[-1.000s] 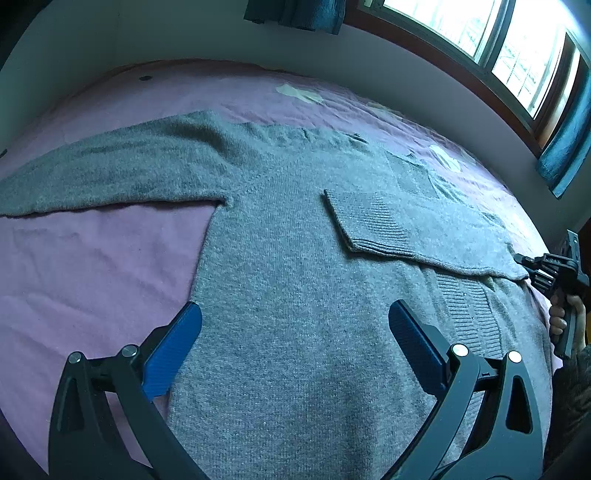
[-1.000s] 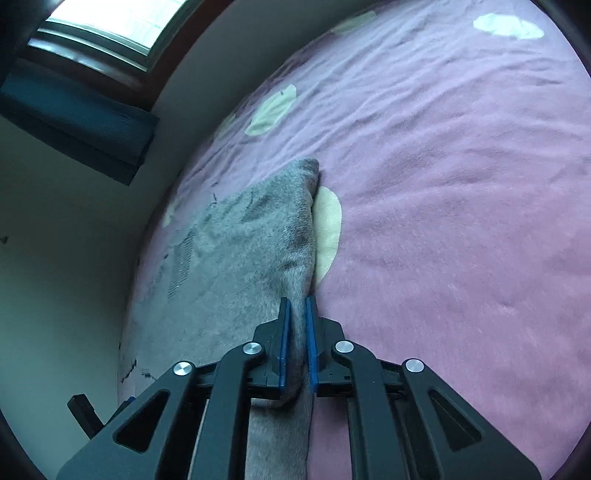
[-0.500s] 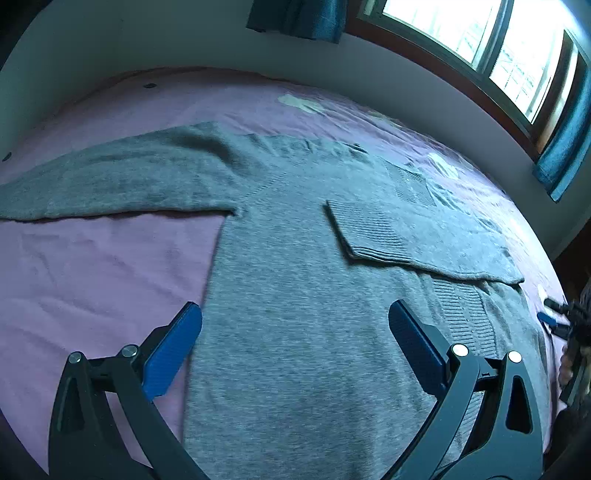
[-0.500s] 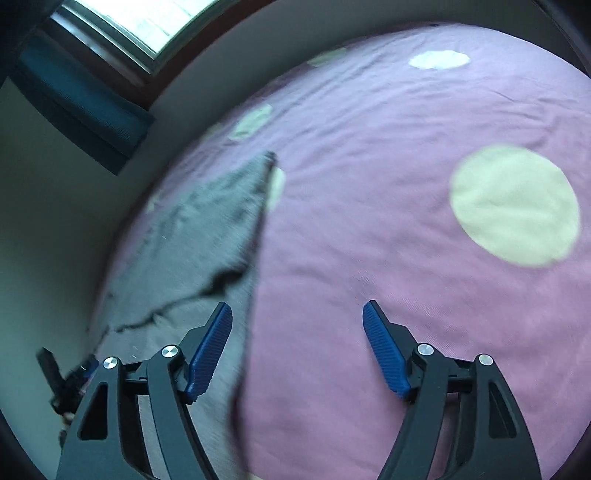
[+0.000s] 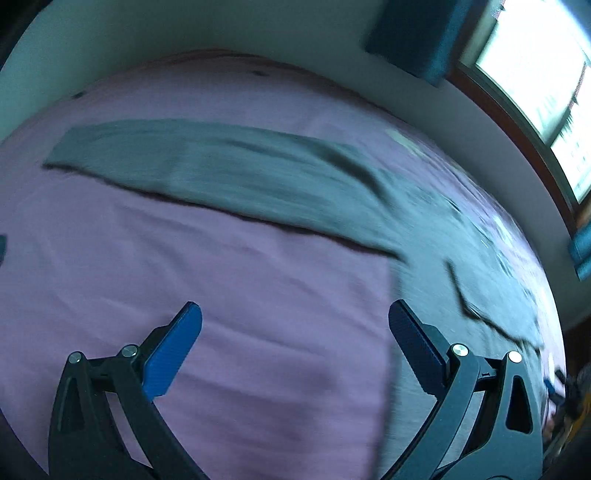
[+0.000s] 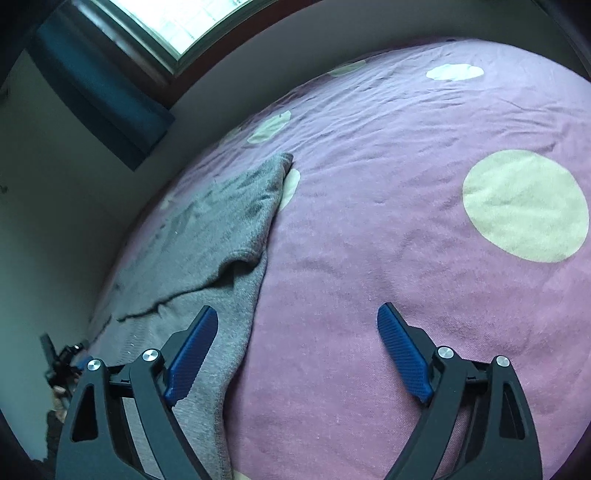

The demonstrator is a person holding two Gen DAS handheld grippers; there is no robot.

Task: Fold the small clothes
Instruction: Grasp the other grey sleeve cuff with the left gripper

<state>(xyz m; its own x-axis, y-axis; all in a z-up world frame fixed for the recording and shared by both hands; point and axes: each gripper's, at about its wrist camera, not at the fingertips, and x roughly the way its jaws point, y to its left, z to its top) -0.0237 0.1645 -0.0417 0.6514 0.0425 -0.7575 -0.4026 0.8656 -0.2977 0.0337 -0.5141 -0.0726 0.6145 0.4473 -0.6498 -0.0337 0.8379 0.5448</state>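
Observation:
A grey knit sweater (image 5: 280,184) lies flat on a purple bedspread (image 5: 184,280). One long sleeve stretches out to the far left in the blurred left wrist view. The other sleeve is folded over the body at the right (image 5: 491,295). My left gripper (image 5: 295,325) is open and empty above bare bedspread, its right finger over the sweater's side edge. In the right wrist view the sweater's folded edge (image 6: 236,229) lies at the left. My right gripper (image 6: 297,326) is open and empty, its left finger above that edge.
The purple bedspread (image 6: 369,258) has pale round dots, one large (image 6: 524,205) at the right. A wall, a window (image 6: 177,22) and blue curtains (image 6: 110,85) border the bed's far side. The other gripper shows small at the left edge (image 6: 62,360).
My right gripper has let go of the sweater's sleeve and opened wide. My left gripper has swung left, from over the sweater's body to the bedspread by the outstretched sleeve.

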